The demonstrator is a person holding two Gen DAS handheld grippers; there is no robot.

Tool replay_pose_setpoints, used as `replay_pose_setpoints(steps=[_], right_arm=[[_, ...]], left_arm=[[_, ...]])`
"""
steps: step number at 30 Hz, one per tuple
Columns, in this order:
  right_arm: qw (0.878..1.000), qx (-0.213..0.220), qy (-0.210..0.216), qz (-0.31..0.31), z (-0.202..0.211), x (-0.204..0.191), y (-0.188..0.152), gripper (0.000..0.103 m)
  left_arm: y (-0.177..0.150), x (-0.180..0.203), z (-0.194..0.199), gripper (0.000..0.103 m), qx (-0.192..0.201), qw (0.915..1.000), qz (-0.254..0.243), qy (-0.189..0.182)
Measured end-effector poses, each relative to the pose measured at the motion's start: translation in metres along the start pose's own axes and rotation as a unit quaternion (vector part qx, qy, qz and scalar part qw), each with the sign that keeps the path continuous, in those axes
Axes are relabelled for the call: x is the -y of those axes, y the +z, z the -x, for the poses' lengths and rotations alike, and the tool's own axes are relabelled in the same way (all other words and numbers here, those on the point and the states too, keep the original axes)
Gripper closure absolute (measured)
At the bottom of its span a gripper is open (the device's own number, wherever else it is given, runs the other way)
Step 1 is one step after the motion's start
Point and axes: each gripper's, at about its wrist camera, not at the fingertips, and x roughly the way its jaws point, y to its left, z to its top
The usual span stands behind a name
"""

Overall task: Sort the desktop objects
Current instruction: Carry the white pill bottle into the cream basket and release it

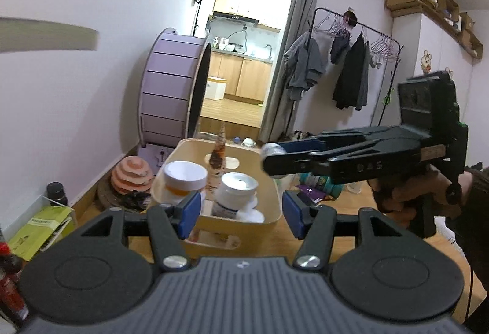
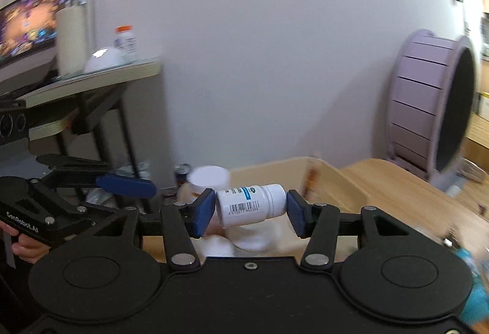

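A pale wooden tray [image 1: 269, 213] stands on the wooden table. It holds a white-lidded jar [image 1: 184, 175], a white pill bottle [image 1: 234, 194] standing upright and a thin brown bottle [image 1: 217, 161]. My left gripper [image 1: 241, 213] is open, its blue pads to either side of the tray's near end. My right gripper [image 2: 250, 213] is shut on a white pill bottle [image 2: 252, 205], gripped end to end and lying sideways above the tray [image 2: 342, 184]. In the left wrist view the right gripper [image 1: 275, 155] comes in from the right over the tray's far right rim.
A purple wheel [image 1: 174, 86] stands on the floor beyond the table. A side shelf [image 2: 91, 77] at left carries a paper roll and an orange-capped bottle. A clothes rack [image 1: 351, 64] stands far right. Green booklets [image 1: 39, 227] lie at left.
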Motion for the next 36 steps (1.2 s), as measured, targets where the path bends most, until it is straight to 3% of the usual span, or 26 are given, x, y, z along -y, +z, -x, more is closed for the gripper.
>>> replay_pose_setpoints(steps=[5,8,11,15,22,31,36], right_arm=[[1.000,-0.003,0.014,0.016,-0.021,-0.013,0.005,0.052],[1.000,-0.014,-0.002,0.028,-0.032,-0.015,0.002,0.037],[0.999,-0.018,-0.014,0.025,-0.029,-0.013,-0.003,0.036],[1.000,0.004,-0.028,0.006,0.000,-0.003,-0.006,0.036],[0.994,0.024,-0.096,-0.036,0.076,0.023,-0.027,0.033],[0.970,0.038,-0.204,-0.123,0.137,0.067,-0.072,0.031],[0.959,0.047,-0.248,-0.130,0.147,0.085,-0.086,0.031]], left_arm=[[0.002,-0.007,0.016,0.045,-0.008,0.9998,-0.001,0.016],[0.003,-0.012,0.020,0.045,-0.012,0.9996,0.002,0.026],[0.004,-0.014,0.023,0.045,-0.012,0.9995,0.005,0.027],[0.004,-0.012,0.022,0.045,-0.013,0.9997,0.001,0.022],[0.006,0.007,0.013,0.045,-0.021,0.9997,-0.009,-0.002],[0.004,0.050,-0.019,0.045,-0.043,0.9973,-0.030,-0.051],[0.007,0.075,-0.042,0.045,-0.048,0.9953,-0.048,-0.069]])
